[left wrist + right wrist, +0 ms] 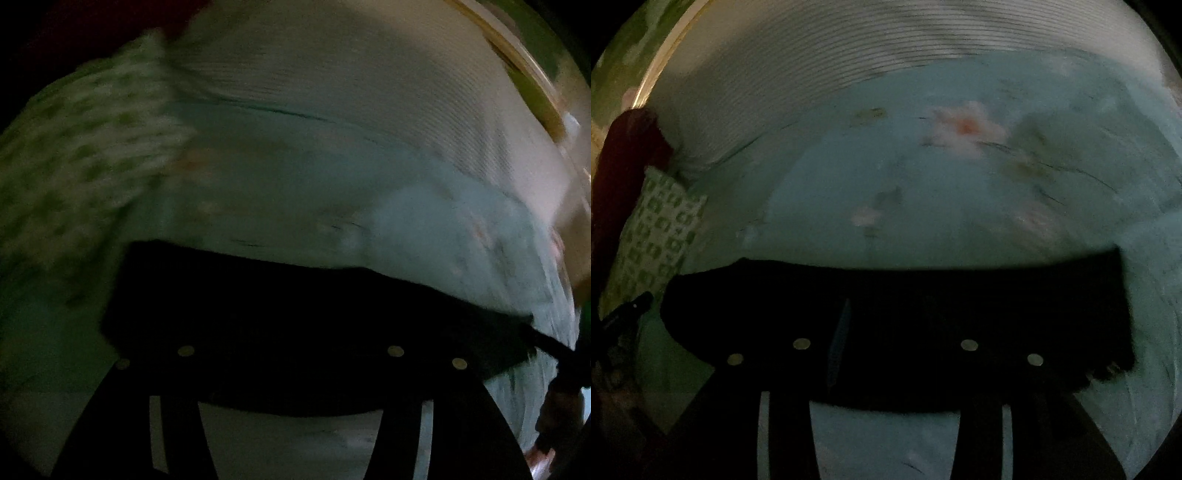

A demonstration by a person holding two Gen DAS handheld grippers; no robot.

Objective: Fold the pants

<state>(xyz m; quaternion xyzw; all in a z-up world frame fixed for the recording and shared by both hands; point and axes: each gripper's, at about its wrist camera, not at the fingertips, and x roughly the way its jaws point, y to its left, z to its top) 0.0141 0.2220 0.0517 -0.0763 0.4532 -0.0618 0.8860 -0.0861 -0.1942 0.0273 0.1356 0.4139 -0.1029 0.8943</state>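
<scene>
Teal floral bed [923, 192] fills both views; white ribbed cover [332, 74] beyond; green-patterned pillow [85, 177] at the side; black pants [905, 314] lie across the bed, hiding both hand-held gripper tips; left hand-held gripper [291, 354] and right hand-held gripper [886, 350] — grip state, cannot tell.

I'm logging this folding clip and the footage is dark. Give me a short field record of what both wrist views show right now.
garment: black pants, spread across both views
surface: light blue floral bedsheet
left gripper: fingers spread, tips lost against the pants; grip unclear
right gripper: the same, grip unclear
nearby: green-patterned pillow; white ribbed fabric beyond the sheet
image quality: dim, motion-blurred
</scene>
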